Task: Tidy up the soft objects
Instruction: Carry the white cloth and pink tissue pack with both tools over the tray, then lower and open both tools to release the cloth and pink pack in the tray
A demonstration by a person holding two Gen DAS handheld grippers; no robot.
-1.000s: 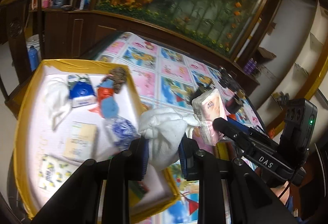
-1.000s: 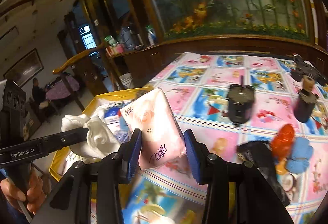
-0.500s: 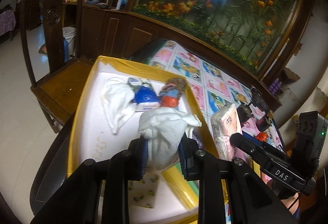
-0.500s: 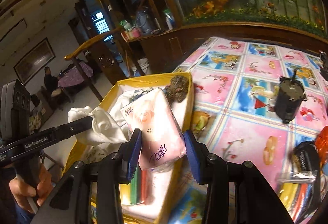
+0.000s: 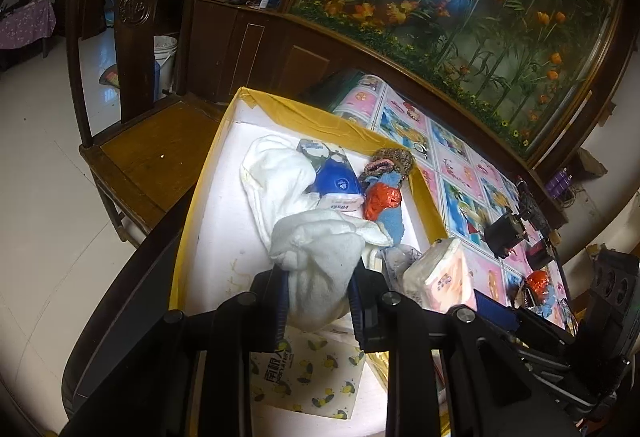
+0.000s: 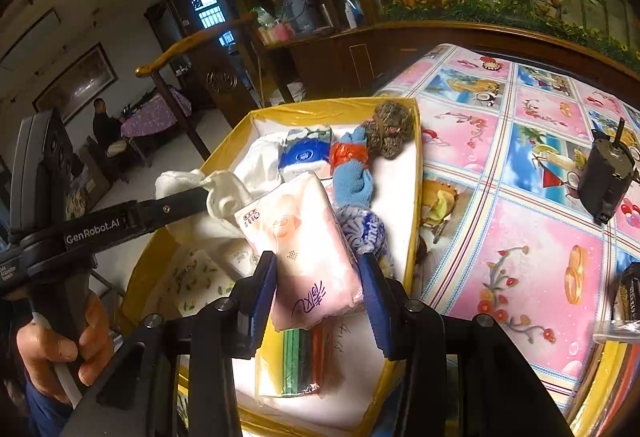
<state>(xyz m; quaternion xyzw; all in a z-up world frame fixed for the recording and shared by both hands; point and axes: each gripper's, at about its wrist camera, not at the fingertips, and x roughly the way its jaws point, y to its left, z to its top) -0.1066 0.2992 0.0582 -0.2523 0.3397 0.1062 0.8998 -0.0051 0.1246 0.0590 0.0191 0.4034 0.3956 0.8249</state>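
Both grippers have travelled from above the patterned tablecloth to above the yellow-edged box since a second ago, each carrying the same load as before. Now the left gripper (image 5: 318, 291) has its blue-padded fingers clamped on a bunched white cloth (image 5: 320, 257), which bulges out above the pads and hangs over the box's white floor. Just to its right, the right gripper (image 6: 318, 285) has its fingers pressed against the two sides of a pink tissue pack (image 6: 306, 245); the soft pack is tilted, printed with a small red logo at its upper corner and dark handwritten-style characters near its lower end, too stylised to read.

"GenRobot.AI" is printed in white on the left gripper's arm in the right wrist view, where a hand (image 6: 60, 349) grips its handle.

Inside the box (image 5: 320, 121) lie another white cloth (image 5: 276, 177), a blue tissue packet (image 5: 336, 181) with a white oval logo, a light blue sock (image 6: 354, 181) banded with red, a brown knitted ball (image 6: 390, 129) against the far rim, and a white packet with yellow lemons (image 5: 308, 377) and teal characters. A flat pack of green and red strips (image 6: 304, 361) lies below the pink pack.

On the tablecloth (image 6: 520, 221) beside the box stands a small black motor (image 6: 610, 173).
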